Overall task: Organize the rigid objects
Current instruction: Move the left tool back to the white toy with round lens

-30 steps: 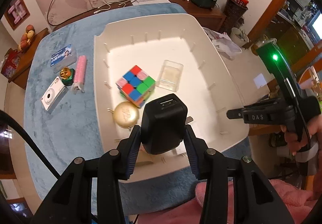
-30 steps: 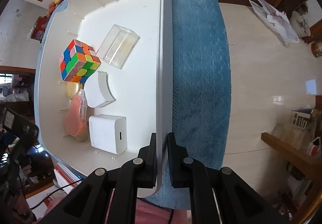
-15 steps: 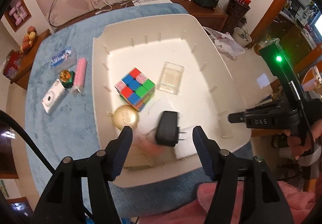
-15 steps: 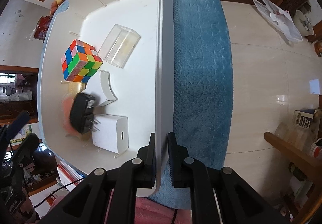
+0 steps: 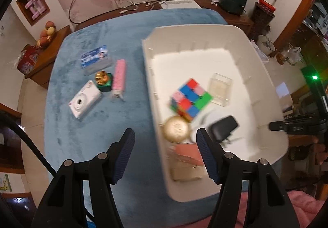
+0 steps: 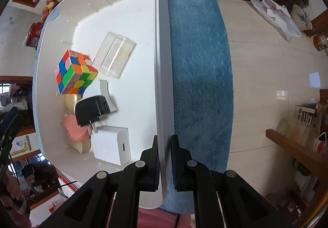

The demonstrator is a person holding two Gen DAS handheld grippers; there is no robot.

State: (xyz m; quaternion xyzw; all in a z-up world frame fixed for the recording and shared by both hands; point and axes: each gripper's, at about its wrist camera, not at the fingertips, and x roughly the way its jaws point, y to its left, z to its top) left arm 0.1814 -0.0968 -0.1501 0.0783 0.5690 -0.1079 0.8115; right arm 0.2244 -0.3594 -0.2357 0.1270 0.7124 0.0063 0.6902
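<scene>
A white bin [image 5: 264,76] on a blue cloth holds a colour cube [image 5: 189,99], a clear box [image 5: 220,88], a gold disc [image 5: 176,128], a black plug charger [image 5: 223,128], a pink item and a white block [image 6: 111,146]. My left gripper [image 5: 165,153] stands open and empty, straddling the bin's left wall. To its left on the cloth lie a white camera [image 5: 85,102], a pink bar [image 5: 119,76], a gold and green trinket [image 5: 104,80] and a blue tin [image 5: 95,59]. My right gripper [image 6: 165,159] is shut on the bin's rim [image 6: 158,64].
The blue cloth [image 5: 92,141] covers the table, whose right edge drops to a tiled floor [image 6: 266,64]. A wooden sideboard with cables and a white device [image 5: 180,3] runs behind. A plastic bag [image 6: 272,16] lies on the floor.
My left gripper opened and dropped the black charger into the bin, then swung left over the bin's wall. The right gripper kept its hold on the rim.
</scene>
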